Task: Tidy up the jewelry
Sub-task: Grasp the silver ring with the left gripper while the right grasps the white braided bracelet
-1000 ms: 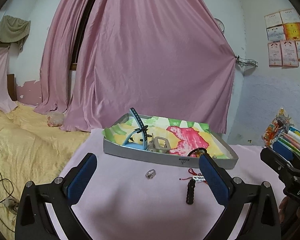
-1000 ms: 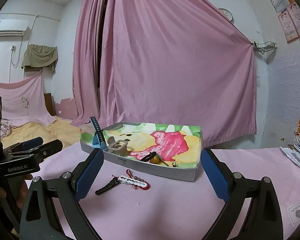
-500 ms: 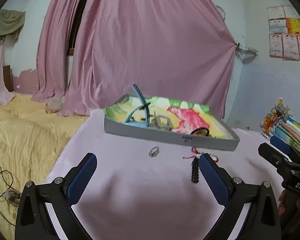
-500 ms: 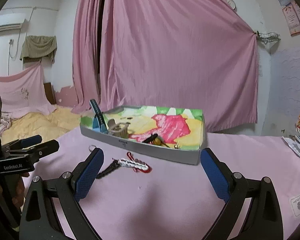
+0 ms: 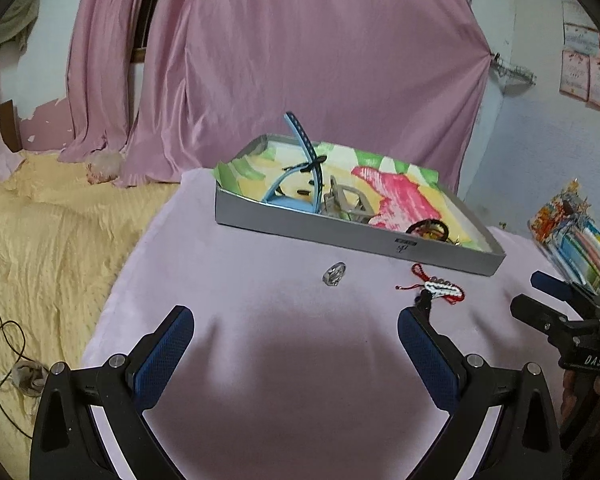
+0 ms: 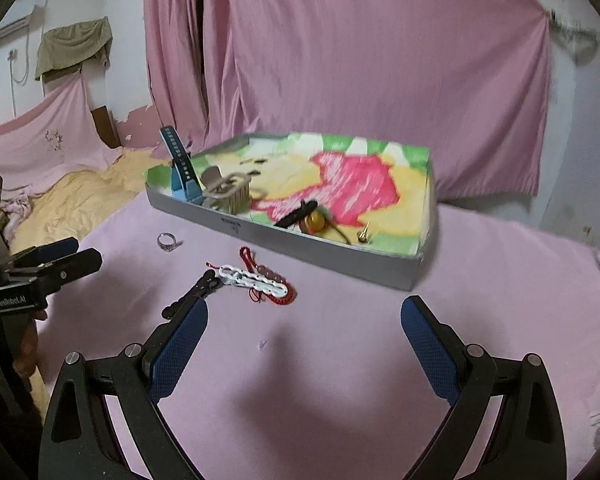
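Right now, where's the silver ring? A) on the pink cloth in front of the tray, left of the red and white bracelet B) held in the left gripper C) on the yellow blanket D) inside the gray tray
A: the silver ring lies loose on the pink cloth outside the gray tray, left of the red and white bracelet; the left gripper is open and empty.

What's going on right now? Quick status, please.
Left gripper open, empty. Right gripper open, empty. Ring and bracelets lie on the cloth, outside the tray. Nothing in the way.
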Action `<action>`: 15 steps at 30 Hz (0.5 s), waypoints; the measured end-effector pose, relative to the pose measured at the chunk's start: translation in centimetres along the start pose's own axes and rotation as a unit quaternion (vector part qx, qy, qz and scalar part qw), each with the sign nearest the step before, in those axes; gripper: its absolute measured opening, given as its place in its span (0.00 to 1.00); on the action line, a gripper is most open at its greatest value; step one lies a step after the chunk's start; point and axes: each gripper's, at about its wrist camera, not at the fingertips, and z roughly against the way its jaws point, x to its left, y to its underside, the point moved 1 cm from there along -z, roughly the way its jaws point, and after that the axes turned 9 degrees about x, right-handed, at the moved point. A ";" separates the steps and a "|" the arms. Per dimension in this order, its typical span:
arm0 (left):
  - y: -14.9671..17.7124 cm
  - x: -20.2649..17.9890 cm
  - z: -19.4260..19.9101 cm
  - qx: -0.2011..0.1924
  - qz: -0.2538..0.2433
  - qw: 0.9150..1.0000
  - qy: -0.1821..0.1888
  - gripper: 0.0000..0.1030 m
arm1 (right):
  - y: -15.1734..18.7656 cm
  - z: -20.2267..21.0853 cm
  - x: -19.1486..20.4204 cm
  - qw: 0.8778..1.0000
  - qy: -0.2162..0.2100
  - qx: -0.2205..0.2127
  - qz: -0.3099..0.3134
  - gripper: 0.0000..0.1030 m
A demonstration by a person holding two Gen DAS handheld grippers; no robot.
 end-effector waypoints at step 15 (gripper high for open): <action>-2.5 -0.5 -3.8 0.074 -0.012 0.997 -0.016 0.99 | -1.5 -3.8 -0.2 0.998 -0.022 0.064 0.017 0.92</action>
